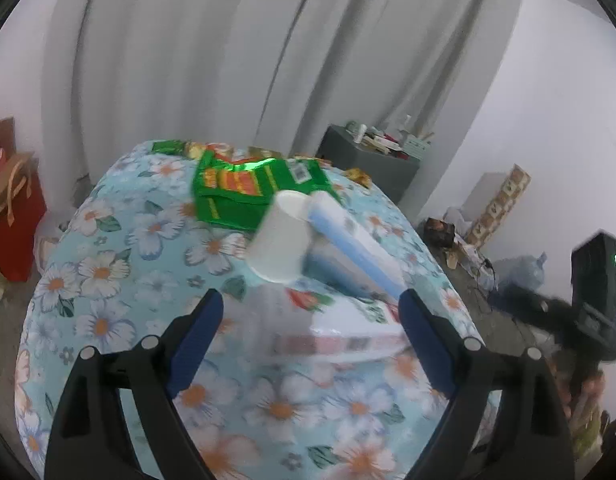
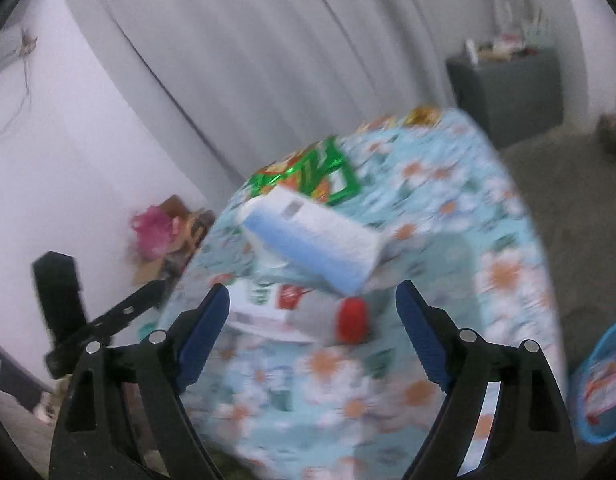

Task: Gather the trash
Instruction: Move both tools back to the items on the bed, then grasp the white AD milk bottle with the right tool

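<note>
Trash lies on a table with a floral blue cloth (image 1: 107, 264). In the left wrist view a white paper cup (image 1: 277, 240) lies on its side beside a white and blue box (image 1: 356, 248), with a green snack bag (image 1: 247, 188) behind and a flat white wrapper (image 1: 340, 332) in front. My left gripper (image 1: 310, 312) is open just above the wrapper. In the blurred right wrist view the white and blue box (image 2: 312, 240) sits over a plastic bottle with a red cap (image 2: 350, 318). My right gripper (image 2: 312, 308) is open, its jaws on either side of the bottle.
Small wrappers (image 1: 187, 148) lie at the table's far edge. A grey cabinet (image 1: 368, 160) with clutter stands behind by the curtain. A red gift bag (image 1: 11, 216) is on the floor at left. A blue basket (image 2: 600, 384) sits at right.
</note>
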A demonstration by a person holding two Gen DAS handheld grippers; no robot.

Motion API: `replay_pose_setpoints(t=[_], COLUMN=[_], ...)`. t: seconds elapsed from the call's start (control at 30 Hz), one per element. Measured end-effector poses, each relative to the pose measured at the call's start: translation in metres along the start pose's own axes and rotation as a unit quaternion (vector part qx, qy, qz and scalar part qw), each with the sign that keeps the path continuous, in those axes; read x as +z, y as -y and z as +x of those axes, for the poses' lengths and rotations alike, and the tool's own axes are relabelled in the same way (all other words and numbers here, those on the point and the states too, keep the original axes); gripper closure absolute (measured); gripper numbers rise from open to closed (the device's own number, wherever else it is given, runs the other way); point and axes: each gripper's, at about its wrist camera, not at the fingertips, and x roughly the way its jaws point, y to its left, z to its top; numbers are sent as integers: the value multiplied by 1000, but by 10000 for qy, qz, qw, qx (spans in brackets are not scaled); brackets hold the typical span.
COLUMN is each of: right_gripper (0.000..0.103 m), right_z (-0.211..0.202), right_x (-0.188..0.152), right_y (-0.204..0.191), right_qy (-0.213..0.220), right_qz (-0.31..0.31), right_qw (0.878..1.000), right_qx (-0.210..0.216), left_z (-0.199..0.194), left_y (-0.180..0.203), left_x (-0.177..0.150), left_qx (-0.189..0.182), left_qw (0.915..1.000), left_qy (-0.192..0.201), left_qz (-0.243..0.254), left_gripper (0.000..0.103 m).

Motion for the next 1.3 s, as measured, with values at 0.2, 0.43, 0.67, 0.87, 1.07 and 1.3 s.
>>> replay_pose_setpoints(t=[0.2,0.43,0.67,0.87,1.07,1.3], right_gripper=[22,26,30,31,31,31], right_z=[29,59,64,44,28,35], right_x=[-24,-42,-46,-52,-54,-81], right_y=[10,31,36,53,56,43], right_qy=[-524,-761,-818,-354,-212,-614], right_qz=[1300,2688,2859,3237,3268,3248], right_qw=[9883,9538,9505,9416,9439,9432], right_qx=[604,1110,896,859,436,333], left_z=[28,76,57,47,52,52], left_y=[-32,-57,-43,-18,19,27], left_x=[9,9,-4,-40,-60,-68], left_qx=[-186,-907,-1258,-1995,-2526,-2516], left_qw=[9991,9882,9852,9642,9478,9492], left_qy=[-286,-925,-1065,-1696,-1947,-1891], left_qz=[-259,-812,-462,-418,-21,26], left_gripper=[25,66,66,66,65,59])
